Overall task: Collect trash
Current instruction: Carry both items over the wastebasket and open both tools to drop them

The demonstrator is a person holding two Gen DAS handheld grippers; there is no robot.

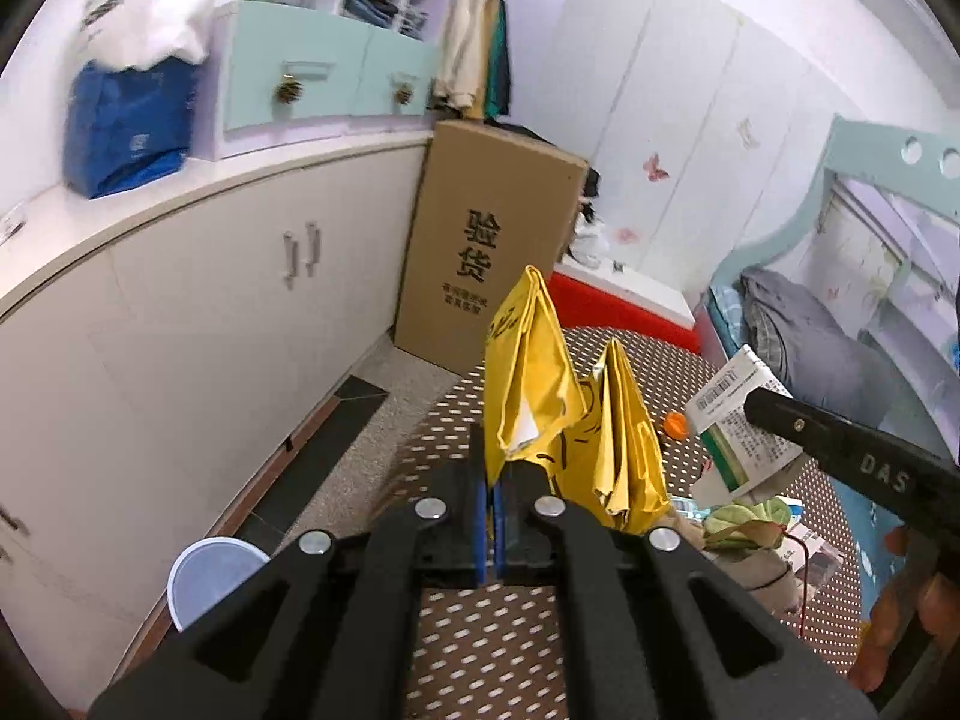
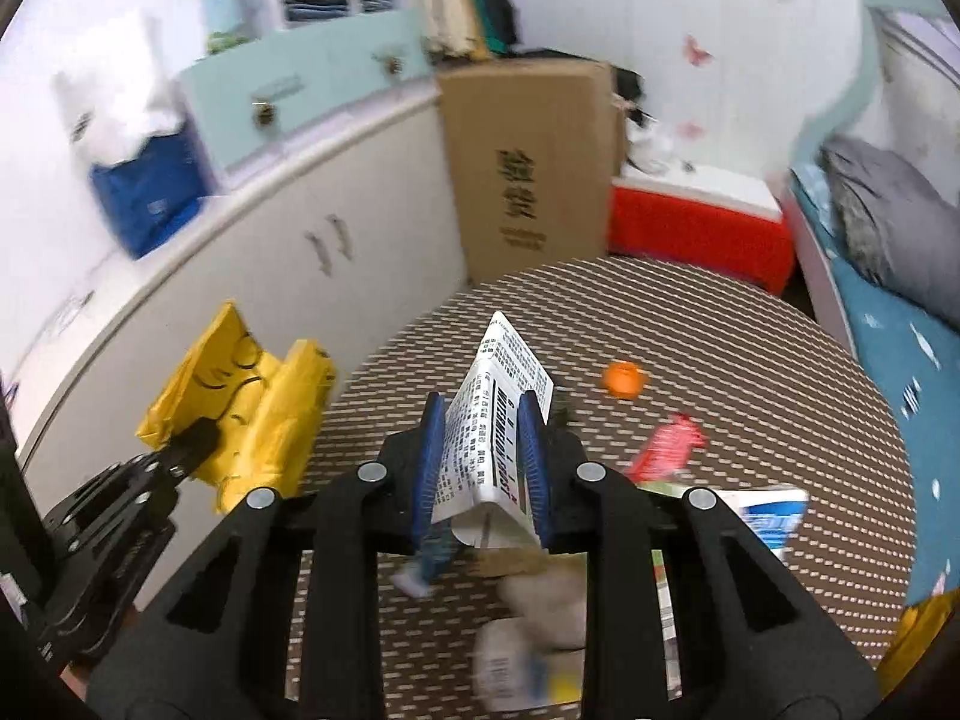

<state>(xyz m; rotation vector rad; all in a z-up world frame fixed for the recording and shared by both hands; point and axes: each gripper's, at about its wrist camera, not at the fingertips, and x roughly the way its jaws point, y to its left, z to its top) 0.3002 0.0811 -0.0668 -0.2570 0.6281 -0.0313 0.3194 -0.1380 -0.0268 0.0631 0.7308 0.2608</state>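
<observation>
My left gripper [image 1: 497, 498] clamped tight on yellow bag [image 1: 564, 414], my right gripper [image 2: 483, 450] pinching white carton [image 2: 492, 438], both above round table [image 2: 750, 372], orange cap [image 2: 624, 380] beyond carton.

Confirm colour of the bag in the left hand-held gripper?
Yellow bag, black print; clearest in the left wrist view.

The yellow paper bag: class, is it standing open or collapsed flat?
Collapsed. The yellow paper bag hangs creased with its sides folded together, pinched at an edge in the left gripper jaws, off the table.
</observation>
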